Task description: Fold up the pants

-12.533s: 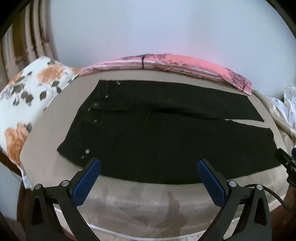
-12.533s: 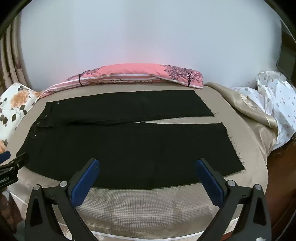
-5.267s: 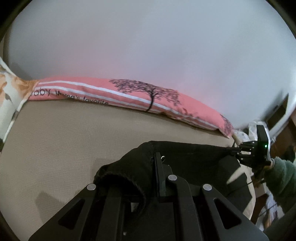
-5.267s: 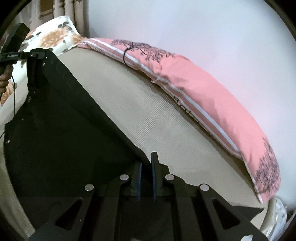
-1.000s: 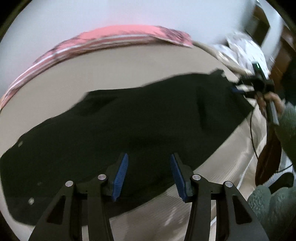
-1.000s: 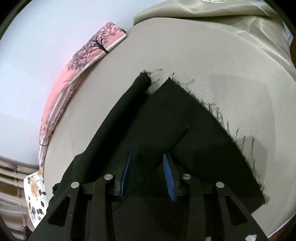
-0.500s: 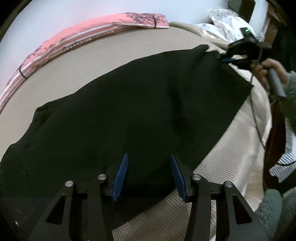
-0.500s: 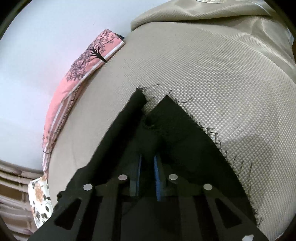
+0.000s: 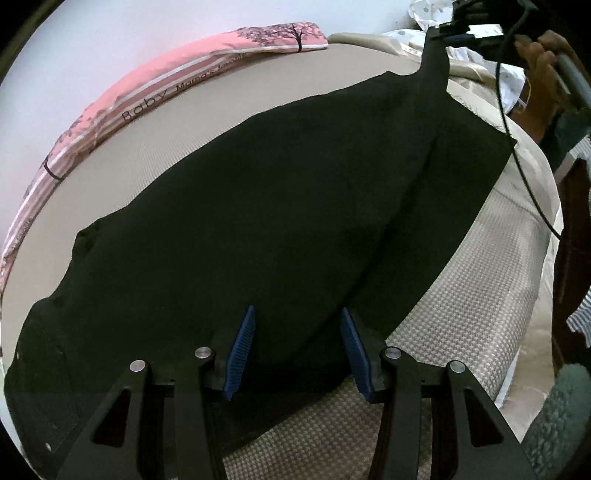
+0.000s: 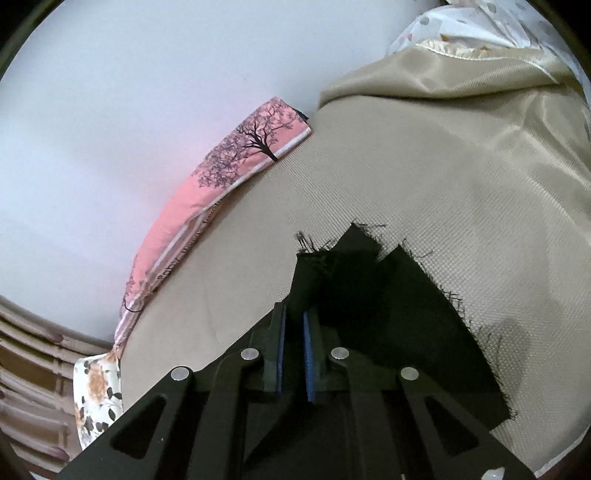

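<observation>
**Black pants: right gripper has the hem, left is free**

Left wrist view: pants [image 9: 258, 206] lie on the bed [image 9: 461, 321], already doubled leg on leg. Long axis runs from the waist at lower left to the hems at upper right. Left gripper [image 9: 298, 350] hovers over the near edge around mid-length, blue pads [image 9: 242, 347] spread apart, nothing between them. Far end: right gripper [image 9: 448, 31] has one hem corner pinched and lifted, so cloth rises to a peak there. Rest lies flat.

Right wrist view: right gripper [image 10: 293, 345] jaws nearly closed on the frayed hem [image 10: 332, 266]; pants [image 10: 406, 325] spread below and right of the fingers.

Judgement: next fold is hem toward waist, along the long axis. Right gripper is already at the hem; left is nearer the waist and the fold line. Risk: only one corner held, so the hem may sag or skew.

Surface: tan textured bedspread, some grip. Pink pillow [image 9: 177, 81] along the far edge by the wall, floral pillow [image 10: 98, 391] at the waist end, satin cover [image 10: 480, 92] beyond the hems. Room to fold looks fine.
</observation>
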Demonstrator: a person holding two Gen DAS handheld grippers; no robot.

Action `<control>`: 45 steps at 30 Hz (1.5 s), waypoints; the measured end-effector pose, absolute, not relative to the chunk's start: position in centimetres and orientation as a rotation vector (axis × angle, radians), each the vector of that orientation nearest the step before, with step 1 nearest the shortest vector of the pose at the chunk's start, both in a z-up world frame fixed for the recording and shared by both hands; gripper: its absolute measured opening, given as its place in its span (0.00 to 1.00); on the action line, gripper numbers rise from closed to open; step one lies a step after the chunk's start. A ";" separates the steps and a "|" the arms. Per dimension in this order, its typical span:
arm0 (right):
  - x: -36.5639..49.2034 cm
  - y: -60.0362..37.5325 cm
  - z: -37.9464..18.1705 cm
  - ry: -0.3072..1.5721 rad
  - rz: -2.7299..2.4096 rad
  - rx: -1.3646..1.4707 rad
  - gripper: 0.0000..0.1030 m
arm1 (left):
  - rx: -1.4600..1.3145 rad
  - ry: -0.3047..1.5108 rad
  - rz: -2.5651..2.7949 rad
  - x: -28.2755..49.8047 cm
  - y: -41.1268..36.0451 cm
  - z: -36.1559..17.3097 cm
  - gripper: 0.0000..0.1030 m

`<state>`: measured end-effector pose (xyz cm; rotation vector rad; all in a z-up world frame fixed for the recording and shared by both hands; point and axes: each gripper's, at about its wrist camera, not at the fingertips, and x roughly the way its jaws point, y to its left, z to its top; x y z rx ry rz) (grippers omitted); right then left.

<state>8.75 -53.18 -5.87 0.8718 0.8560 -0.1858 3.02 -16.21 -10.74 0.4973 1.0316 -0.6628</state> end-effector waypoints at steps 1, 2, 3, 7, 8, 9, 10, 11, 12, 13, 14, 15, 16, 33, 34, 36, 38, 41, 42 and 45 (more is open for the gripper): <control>8.6 -53.1 -5.6 0.856 -0.190 0.871 0.07 | 0.497 1.031 -0.662 3.0 -16.2 -10.7 0.49; 8.4 -53.1 -5.5 0.856 -0.196 0.869 0.07 | 0.496 1.031 -0.661 3.3 -16.2 -10.8 0.49; 8.4 -53.1 -5.5 0.855 -0.197 0.868 0.07 | 0.493 1.030 -0.656 3.3 -16.3 -10.8 0.50; 7.7 -52.8 -4.7 0.841 -0.191 0.876 0.07 | 0.508 1.017 -0.643 3.2 -16.5 -10.8 0.52; 7.6 -52.7 -4.3 0.837 -0.192 0.868 0.07 | 0.508 1.015 -0.643 3.2 -16.5 -10.7 0.52; 7.6 -52.6 -4.0 0.833 -0.192 0.860 0.07 | 0.505 1.015 -0.641 3.3 -16.5 -10.7 0.52; 7.4 -52.4 -3.6 0.827 -0.190 0.852 0.07 | 0.502 1.016 -0.638 3.3 -16.5 -10.7 0.52; 7.3 -52.3 -3.3 0.823 -0.189 0.848 0.07 | 0.502 1.014 -0.634 3.3 -16.6 -10.7 0.52; 7.2 -52.3 -3.1 0.820 -0.189 0.845 0.07 | 0.506 1.011 -0.632 3.2 -16.7 -10.7 0.52; 7.1 -52.2 -2.9 0.818 -0.187 0.839 0.07 | 0.514 1.006 -0.628 3.1 -16.8 -10.7 0.52; 7.0 -52.0 -2.7 0.817 -0.191 0.833 0.07 | 0.519 1.003 -0.625 3.1 -16.8 -10.8 0.52; 6.8 -52.0 -2.7 0.818 -0.195 0.832 0.07 | 0.524 0.999 -0.624 3.0 -16.9 -10.8 0.52; 6.6 -51.9 -2.6 0.819 -0.195 0.826 0.07 | 0.526 0.996 -0.626 3.0 -17.0 -10.8 0.52; 5.8 -50.5 -0.8 0.818 -0.191 0.776 0.06 | 0.515 0.986 -0.628 2.6 -17.5 -11.1 0.31; 5.7 -50.5 -0.8 0.822 -0.193 0.775 0.06 | 0.517 0.984 -0.628 2.6 -17.5 -11.1 0.28; 5.5 -50.6 -0.8 0.829 -0.196 0.776 0.06 | 0.515 0.982 -0.636 2.7 -17.5 -11.2 0.22; 5.4 -50.4 -0.8 0.830 -0.203 0.757 0.06 | 0.521 0.979 -0.639 2.6 -17.5 -11.1 0.17; 4.7 -50.7 -1.3 0.835 -0.227 0.761 0.06 | 0.524 0.971 -0.654 2.4 -17.4 -10.7 0.14; 4.3 -51.0 -1.7 0.843 -0.243 0.772 0.06 | 0.520 0.971 -0.661 2.4 -17.3 -10.5 0.14; 3.1 -51.7 -2.7 0.863 -0.278 0.782 0.05 | 0.489 0.979 -0.697 2.4 -16.8 -10.0 0.14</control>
